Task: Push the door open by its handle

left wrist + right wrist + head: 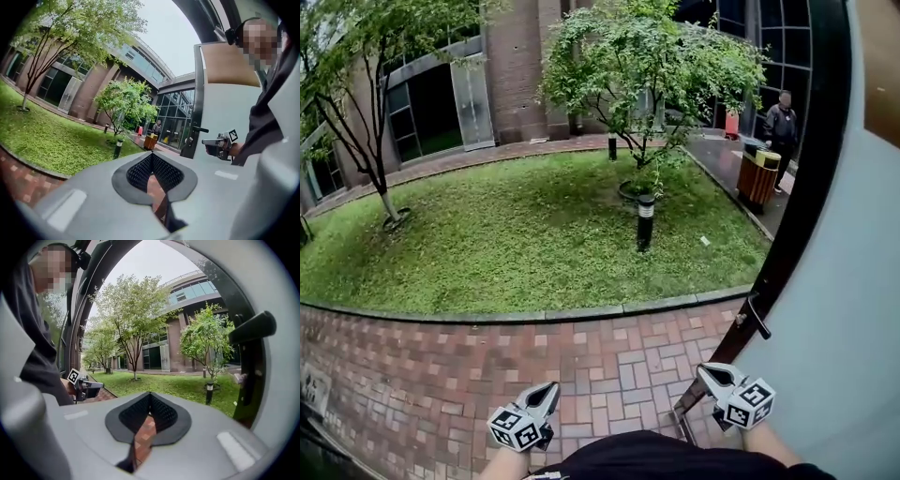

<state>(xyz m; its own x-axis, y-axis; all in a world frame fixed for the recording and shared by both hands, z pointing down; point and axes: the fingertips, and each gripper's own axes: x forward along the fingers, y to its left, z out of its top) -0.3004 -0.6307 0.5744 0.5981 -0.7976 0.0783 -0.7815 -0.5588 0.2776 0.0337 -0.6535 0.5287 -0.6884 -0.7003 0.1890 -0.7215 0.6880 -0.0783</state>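
Note:
The door stands swung outward at the right, pale with a dark edge. Its black lever handle sticks out from that edge. The handle is at the upper right in the right gripper view and small, in the left gripper view. My right gripper is low beside the door's edge, below the handle and apart from it. Its jaws are shut and empty. My left gripper hangs over the brick paving, jaws shut on nothing. Each gripper shows in the other's view: right gripper, left gripper.
Red brick paving runs ahead, bordered by a curved kerb and a lawn with trees. A black bollard lamp stands in the grass. A litter bin and a standing person are on the path at the far right.

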